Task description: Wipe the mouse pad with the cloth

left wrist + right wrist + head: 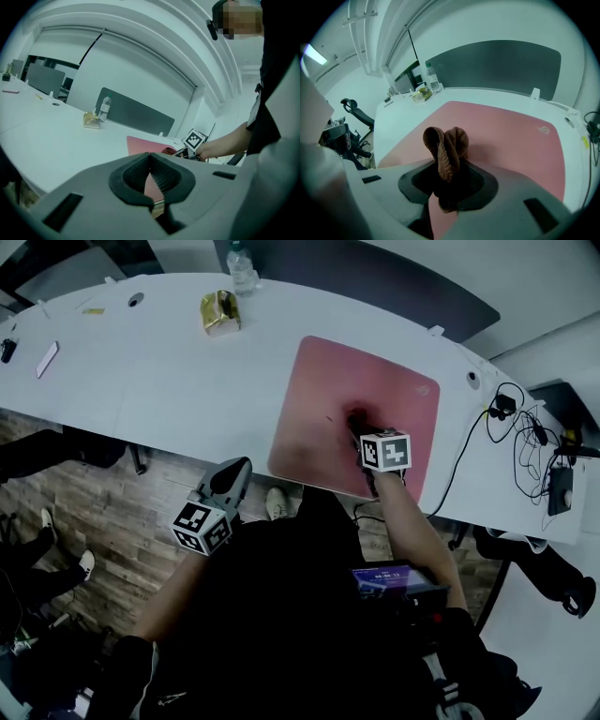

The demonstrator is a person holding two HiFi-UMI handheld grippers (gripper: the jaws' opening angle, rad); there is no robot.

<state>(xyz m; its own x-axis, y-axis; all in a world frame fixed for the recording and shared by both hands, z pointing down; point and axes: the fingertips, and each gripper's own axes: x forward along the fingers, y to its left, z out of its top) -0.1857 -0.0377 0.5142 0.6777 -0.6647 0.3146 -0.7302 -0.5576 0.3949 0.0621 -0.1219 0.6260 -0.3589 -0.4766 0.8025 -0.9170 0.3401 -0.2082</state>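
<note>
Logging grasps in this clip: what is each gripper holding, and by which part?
Right gripper: shut on the brown cloth, pinched across a bunched fold, loops poking out over the mouse pad. Left gripper: jaws together, nothing held.

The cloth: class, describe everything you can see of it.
The cloth is brown with a ribbed, knitted look, bunched into two rounded folds. The right tongs are shut on its lower part, so the folds stand out beyond their tips. It is over the pink mouse pad, about mid-pad in the head view; whether it presses on the pad cannot be told.
</note>
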